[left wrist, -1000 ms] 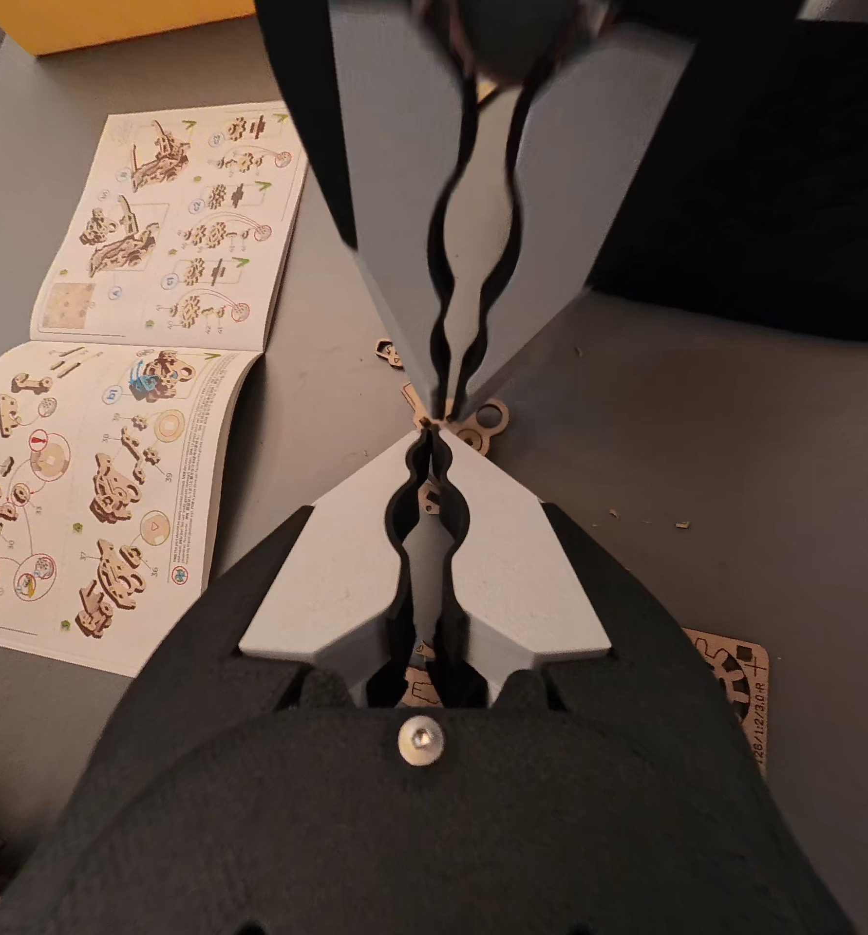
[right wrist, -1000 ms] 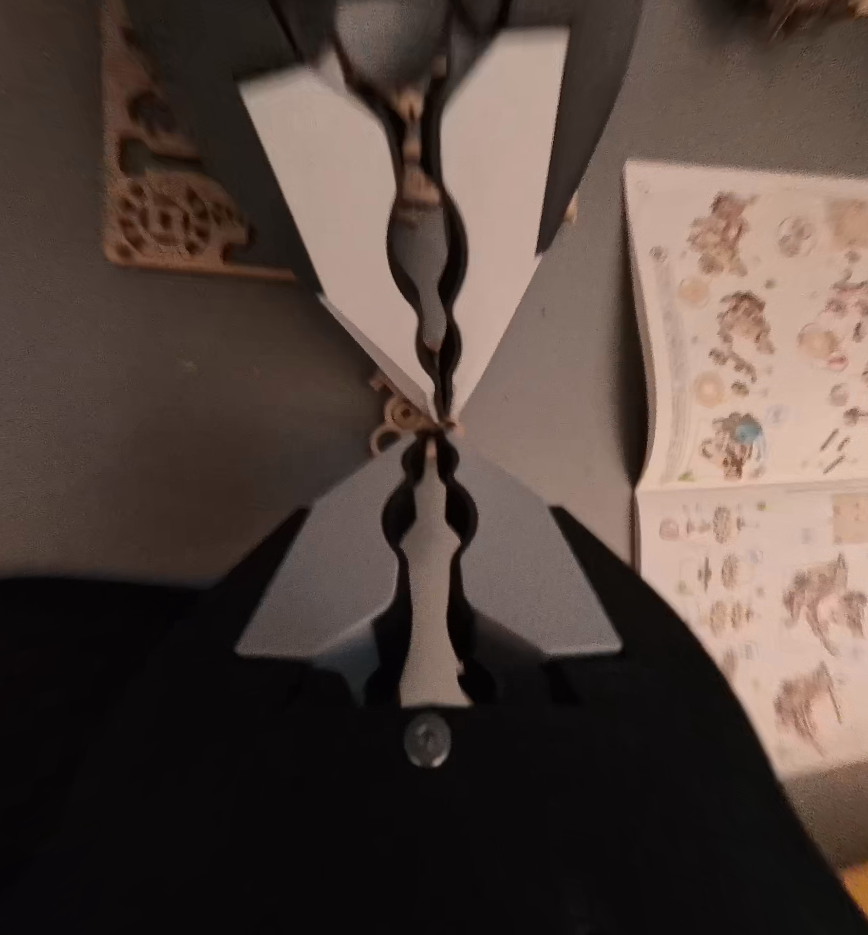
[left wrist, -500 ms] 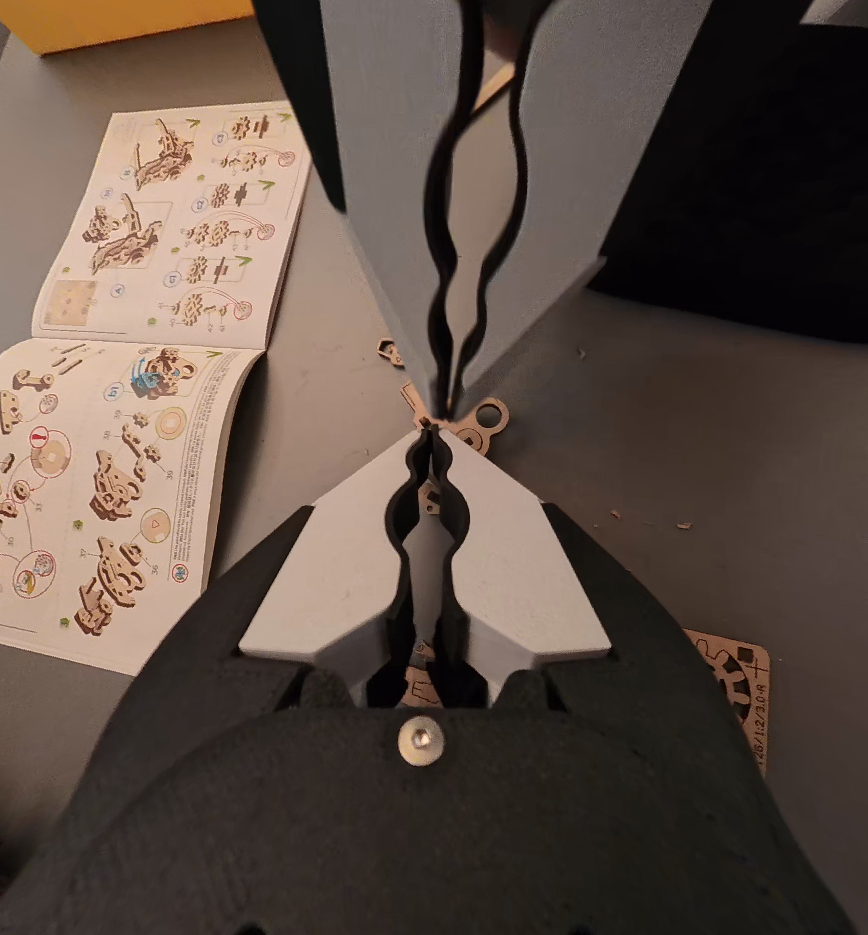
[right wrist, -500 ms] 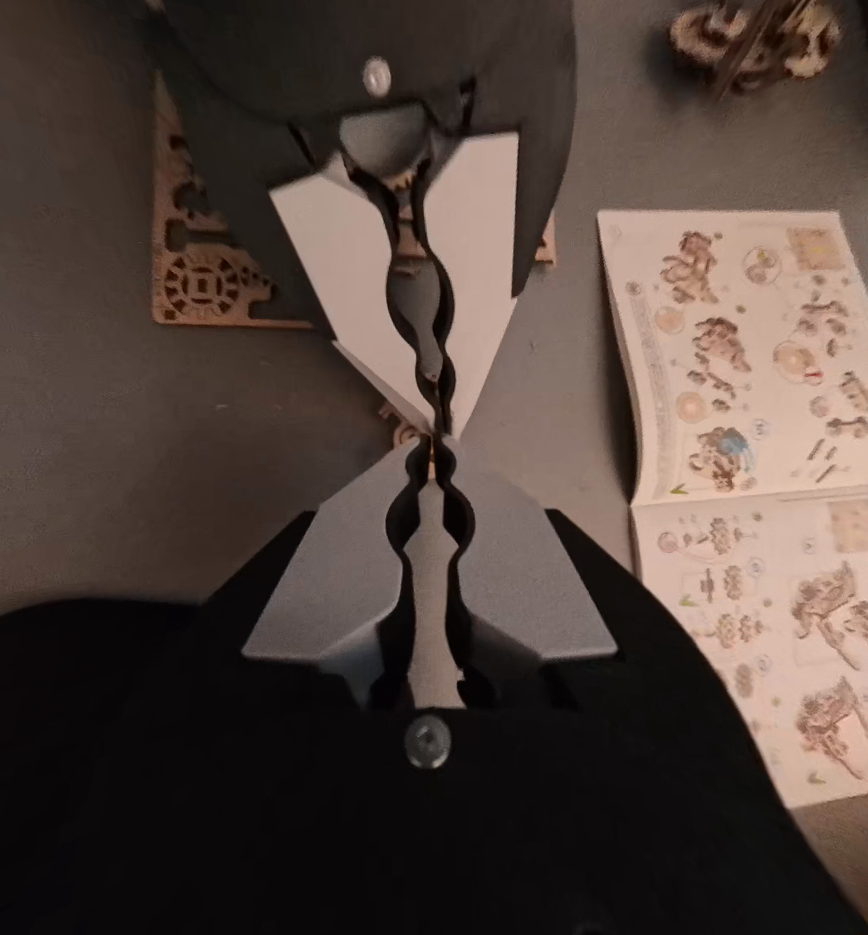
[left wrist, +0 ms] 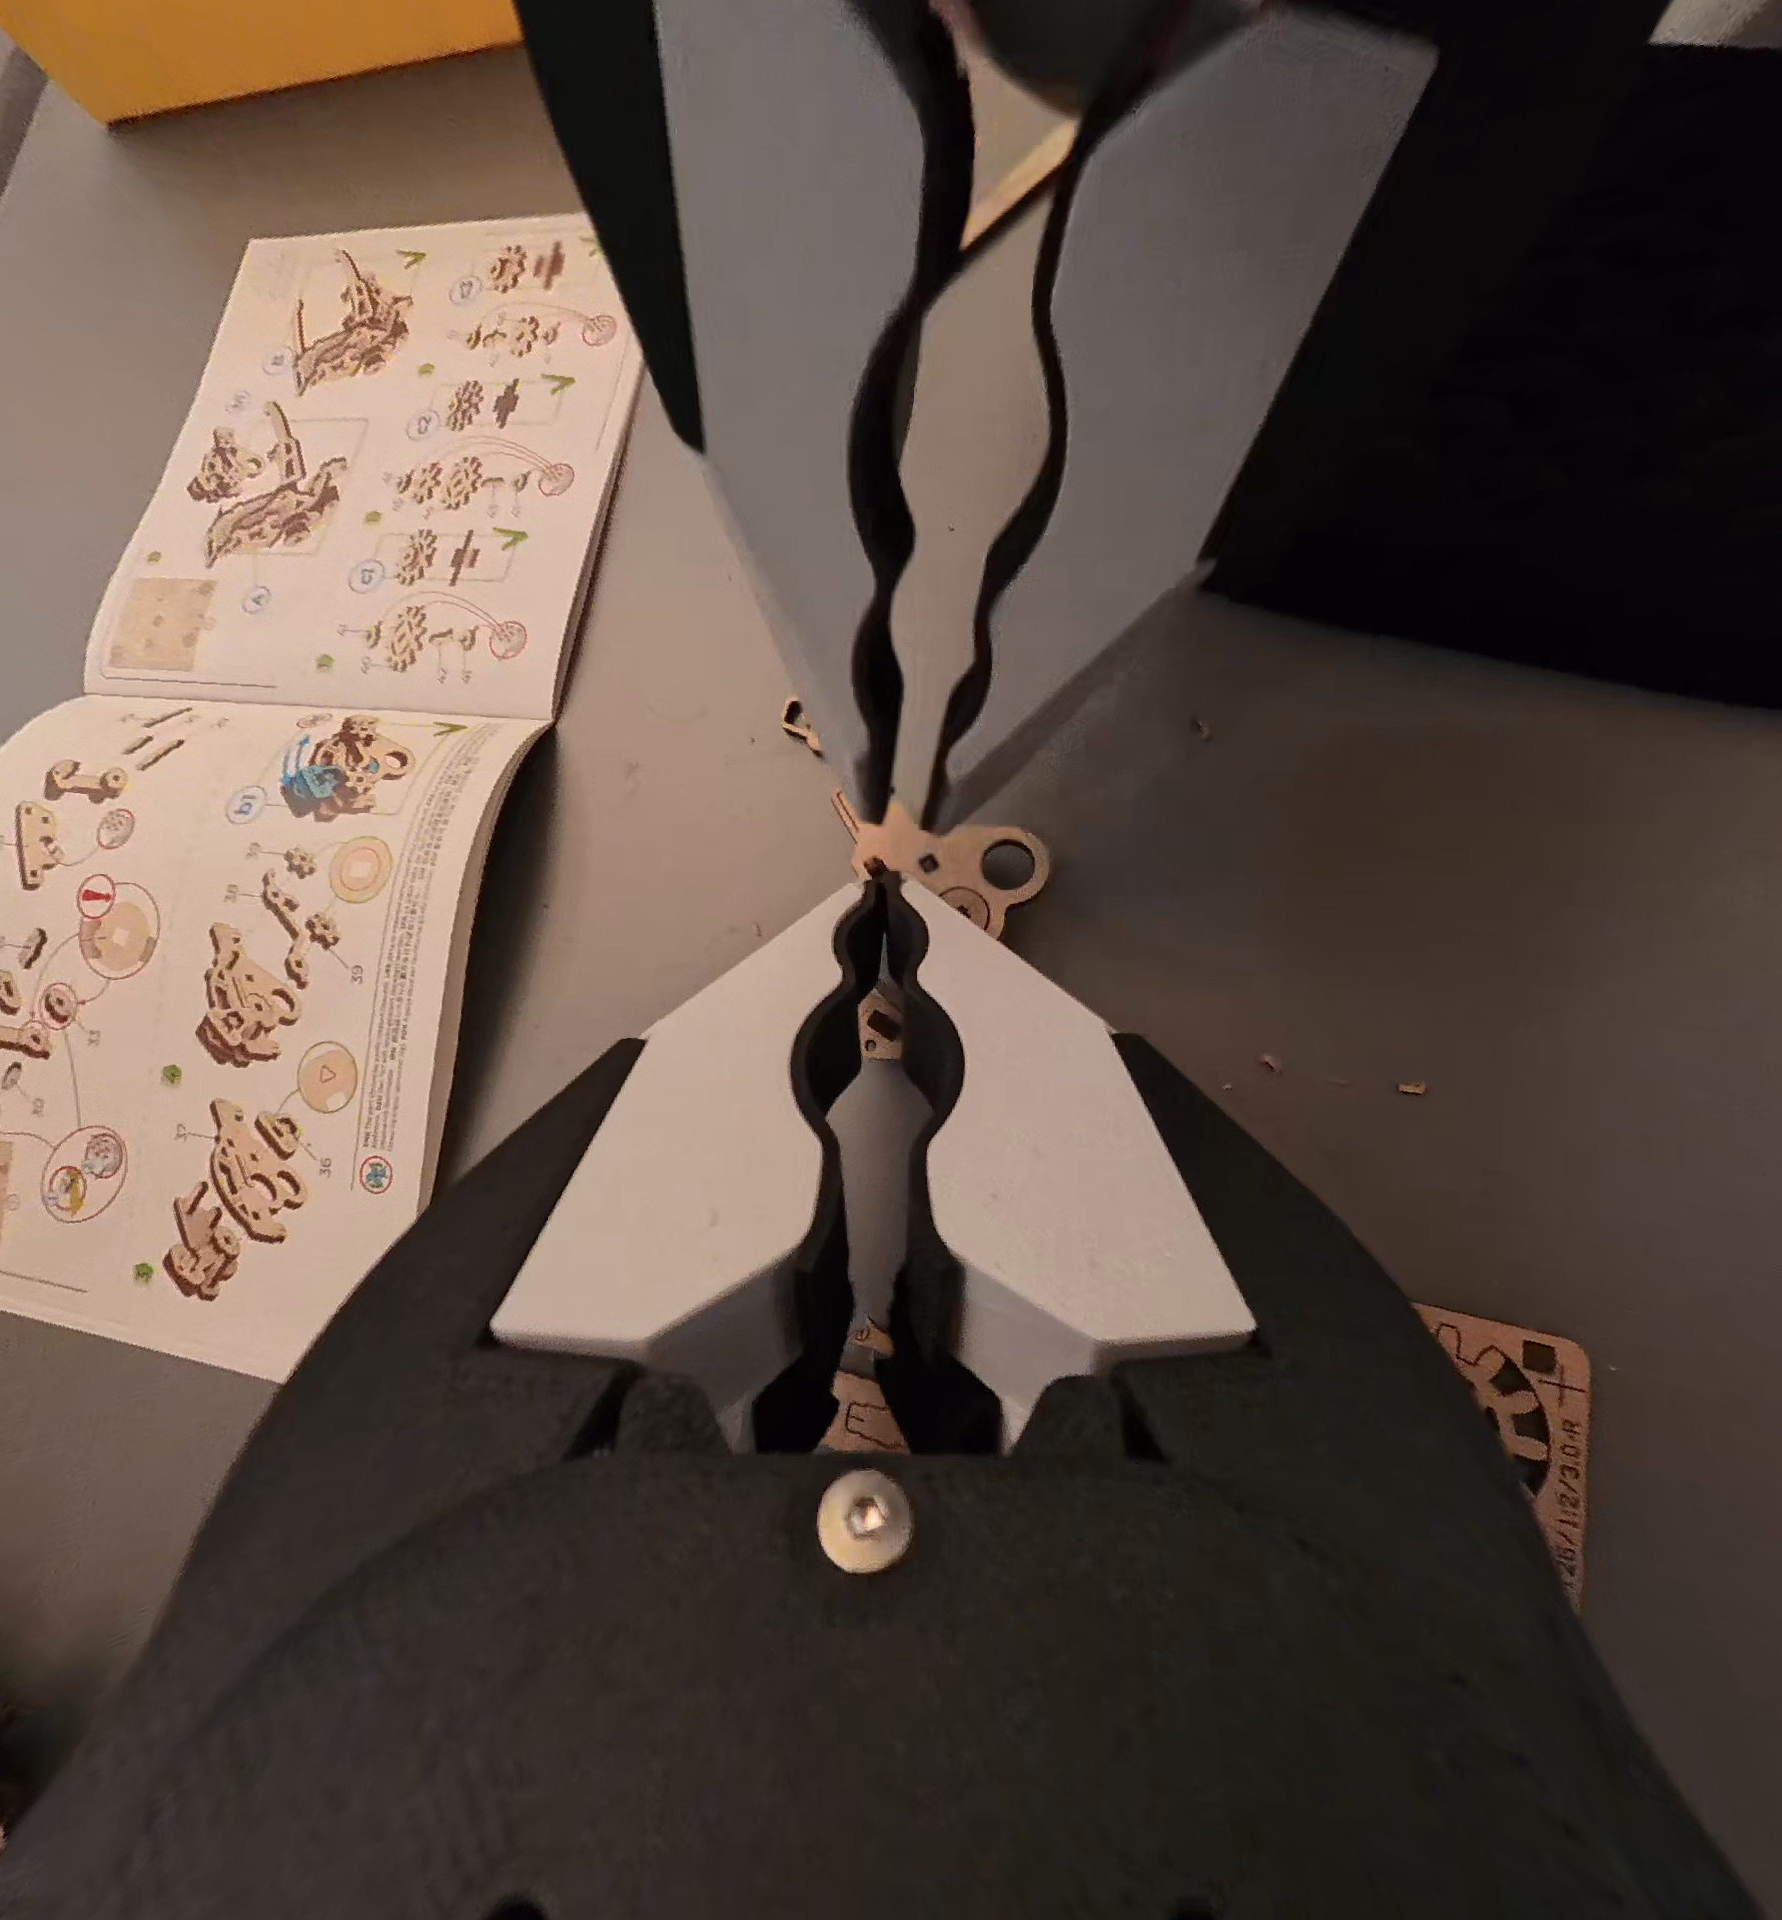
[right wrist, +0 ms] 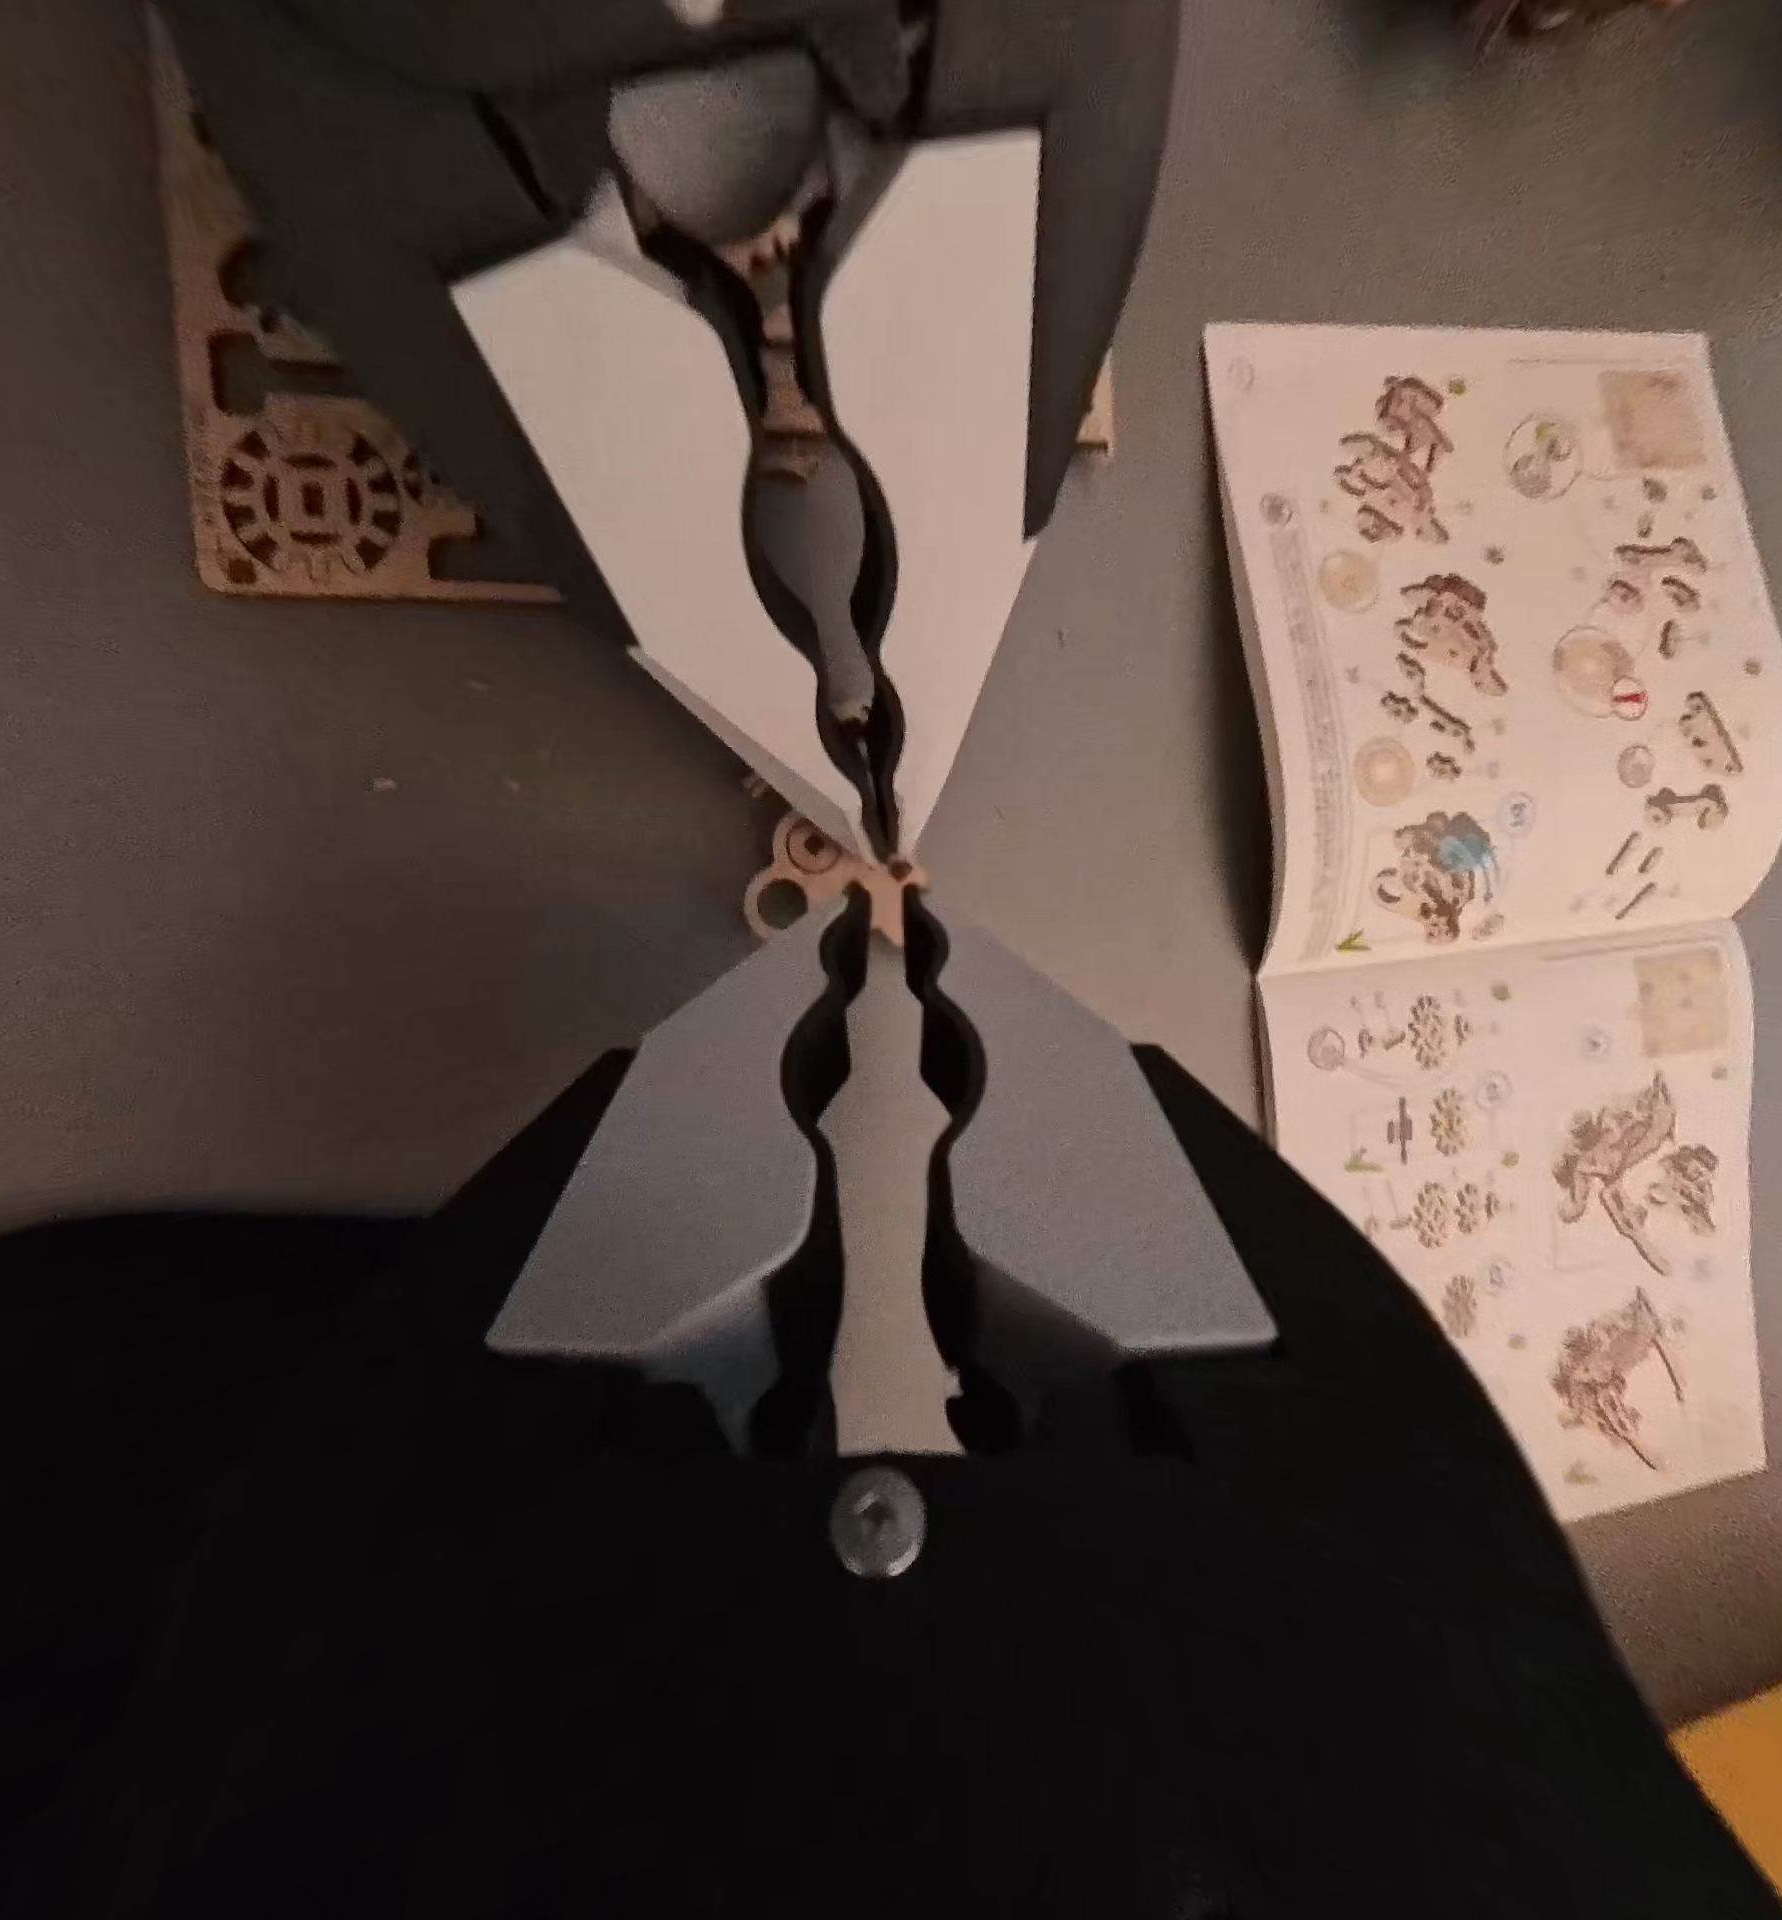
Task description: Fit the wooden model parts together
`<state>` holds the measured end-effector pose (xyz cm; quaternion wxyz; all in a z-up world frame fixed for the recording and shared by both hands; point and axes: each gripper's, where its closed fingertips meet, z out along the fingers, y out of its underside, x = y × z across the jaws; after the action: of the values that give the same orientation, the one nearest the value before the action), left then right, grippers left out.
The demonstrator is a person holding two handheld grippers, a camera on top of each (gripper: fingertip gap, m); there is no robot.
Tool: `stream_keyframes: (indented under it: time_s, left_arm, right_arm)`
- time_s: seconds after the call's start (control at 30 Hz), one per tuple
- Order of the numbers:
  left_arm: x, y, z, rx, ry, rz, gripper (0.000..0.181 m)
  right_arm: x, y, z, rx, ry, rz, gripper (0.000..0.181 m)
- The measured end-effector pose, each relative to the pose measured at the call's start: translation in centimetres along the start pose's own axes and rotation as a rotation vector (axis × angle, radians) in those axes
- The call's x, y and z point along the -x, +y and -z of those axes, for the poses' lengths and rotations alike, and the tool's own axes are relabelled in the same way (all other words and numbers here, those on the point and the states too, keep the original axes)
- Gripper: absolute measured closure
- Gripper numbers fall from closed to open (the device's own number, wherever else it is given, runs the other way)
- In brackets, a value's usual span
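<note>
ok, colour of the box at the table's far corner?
Yellow box, clearest in the left wrist view.

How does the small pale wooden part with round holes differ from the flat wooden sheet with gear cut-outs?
The small wooden part is tiny and rounded; the wooden sheet is far larger and square-cornered. The part is pinched where the left gripper and right gripper meet tip to tip; the sheet lies flat on the grey table, partly hidden by the left gripper. Both are pale laser-cut wood.
</note>
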<state>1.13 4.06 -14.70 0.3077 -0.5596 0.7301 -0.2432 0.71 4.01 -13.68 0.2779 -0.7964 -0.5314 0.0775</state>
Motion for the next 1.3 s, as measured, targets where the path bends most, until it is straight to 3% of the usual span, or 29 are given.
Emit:
stream_keyframes:
  time_s: [0.03, 0.07, 0.23, 0.33, 0.4, 0.47, 0.53, 0.6, 0.63, 0.77, 0.83, 0.9, 0.97, 1.0, 1.13, 1.17, 1.3]
  left_arm:
    - [0.0, 0.0, 0.0, 0.001, 0.001, 0.000, 0.181]
    - [0.0, 0.0, 0.0, 0.003, 0.003, 0.003, 0.181]
    - [-0.1, 0.0, 0.0, -0.002, 0.009, 0.009, 0.181]
    - [-0.1, 0.0, 0.0, -0.005, 0.009, 0.014, 0.181]
    - [-0.1, 0.0, 0.0, -0.006, 0.009, 0.015, 0.181]
    - [0.1, 0.0, 0.0, -0.004, 0.002, 0.016, 0.181]
    - [0.1, 0.0, 0.0, -0.003, -0.002, 0.009, 0.181]
    - [0.1, 0.0, 0.0, -0.003, -0.001, 0.009, 0.181]
    - [0.1, 0.0, 0.0, -0.002, 0.000, 0.011, 0.181]
    - [0.1, 0.0, 0.0, -0.005, -0.004, 0.013, 0.181]
    - [0.2, 0.0, 0.1, -0.006, -0.007, 0.018, 0.181]
    - [0.2, 0.0, 0.1, -0.007, -0.002, 0.019, 0.181]
    - [0.2, 0.0, 0.1, -0.009, 0.000, 0.022, 0.181]
    - [0.2, 0.0, 0.1, -0.007, 0.002, 0.025, 0.181]
    - [0.2, 0.0, 0.0, -0.014, 0.000, 0.020, 0.181]
    - [0.1, 0.0, 0.0, -0.012, 0.001, 0.011, 0.181]
    - [1.0, -0.5, 0.7, -0.039, -0.075, -0.076, 0.181]
  right_arm:
    - [0.3, -0.6, -0.2, -0.047, -0.030, -0.022, 0.181]
    - [0.3, 1.1, -1.3, 0.034, -0.033, -0.031, 0.175]
    - [0.5, -0.3, -0.4, -0.033, -0.042, -0.042, 0.181]
    - [0.0, 0.7, -0.3, 0.035, -0.012, -0.037, 0.174]
    - [0.6, -0.9, 0.3, -0.055, -0.036, -0.044, 0.181]
    - [0.8, -0.1, -1.2, -0.026, -0.058, -0.050, 0.181]
    - [-0.2, 0.3, -0.1, 0.029, 0.015, -0.013, 0.179]
    - [0.7, -1.0, 0.0, -0.062, -0.043, -0.050, 0.181]
    - [0.5, 0.7, -1.3, 0.029, -0.034, -0.043, 0.181]
    - [0.4, -0.7, 0.0, -0.045, -0.012, -0.025, 0.181]
    - [0.4, 0.8, -1.5, 0.021, -0.037, -0.043, 0.181]
    - [0.0, 0.6, -0.5, 0.038, -0.004, -0.034, 0.178]
    - [0.5, -1.0, -0.1, -0.064, -0.029, -0.048, 0.181]
    - [0.5, 0.5, -1.5, 0.012, -0.040, -0.052, 0.181]
    - [0.6, -0.3, -0.9, -0.024, -0.029, -0.032, 0.181]
    - [0.9, 0.8, -1.5, 0.036, -0.058, -0.051, 0.181]
    - [-0.4, -1.2, 2.0, -0.136, -0.042, -0.075, 0.181]
